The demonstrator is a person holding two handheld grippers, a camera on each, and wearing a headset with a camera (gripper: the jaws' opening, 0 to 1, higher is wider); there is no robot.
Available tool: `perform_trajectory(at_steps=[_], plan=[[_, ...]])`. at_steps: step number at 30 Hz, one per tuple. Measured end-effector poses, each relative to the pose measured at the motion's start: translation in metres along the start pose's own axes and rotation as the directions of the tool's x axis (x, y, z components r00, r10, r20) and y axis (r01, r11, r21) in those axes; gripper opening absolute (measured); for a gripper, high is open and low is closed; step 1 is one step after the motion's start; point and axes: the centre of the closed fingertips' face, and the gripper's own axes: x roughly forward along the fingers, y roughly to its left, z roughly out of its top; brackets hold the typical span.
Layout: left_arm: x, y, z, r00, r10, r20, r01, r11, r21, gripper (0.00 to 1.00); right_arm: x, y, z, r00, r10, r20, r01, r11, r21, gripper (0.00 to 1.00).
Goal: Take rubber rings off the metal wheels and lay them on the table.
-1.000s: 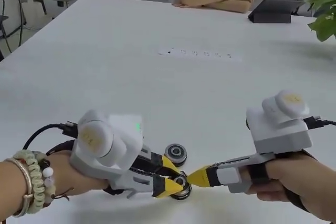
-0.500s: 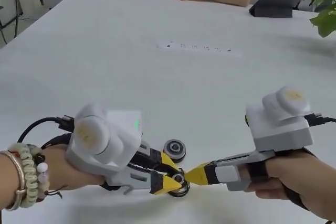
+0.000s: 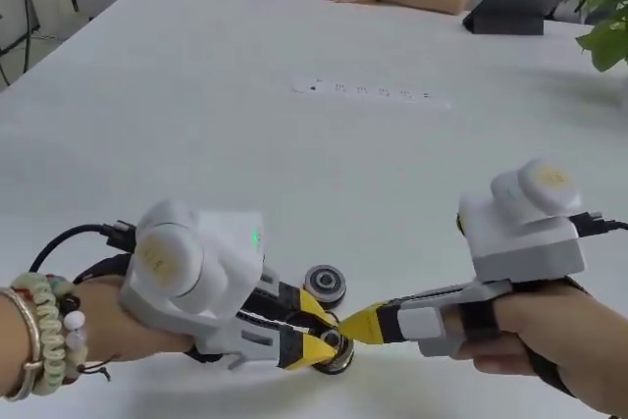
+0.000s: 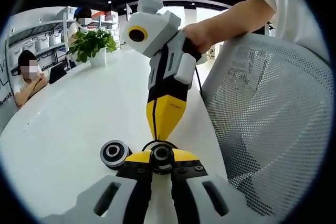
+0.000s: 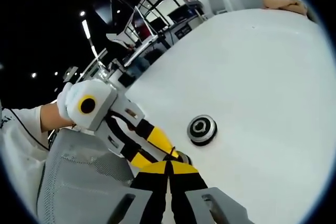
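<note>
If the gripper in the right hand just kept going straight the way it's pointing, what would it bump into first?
The metal wheel clamped in the left gripper. The right gripper has its tip right at that wheel, possibly touching it, though depth is hard to judge.

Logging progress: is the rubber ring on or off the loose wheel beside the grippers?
On: the loose wheel lies flat on the table, its outer rim black around the metal hub.

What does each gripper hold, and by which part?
The left gripper clamps the metal wheel with black rubber ring across its sides. The right gripper, shut, touches its rim; grip unclear.
</note>
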Motion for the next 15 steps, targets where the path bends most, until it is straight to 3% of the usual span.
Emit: perform_trajectory(at_steps=[10,15], plan=[[-0.001,0.000,-0.001,1.0000,-0.001,-0.004,0.001,0.999,-0.041,0.08,0.000,-0.008,-0.004,0.9993,-0.028,-0.023,0.028,1.000,0.005,0.00],[-0.010,-0.005,0.006,0.9997,-0.023,0.002,0.023,1.000,-0.005,0.09,-0.001,-0.008,-0.002,0.9995,-0.029,-0.016,0.028,1.000,-0.003,0.00]])
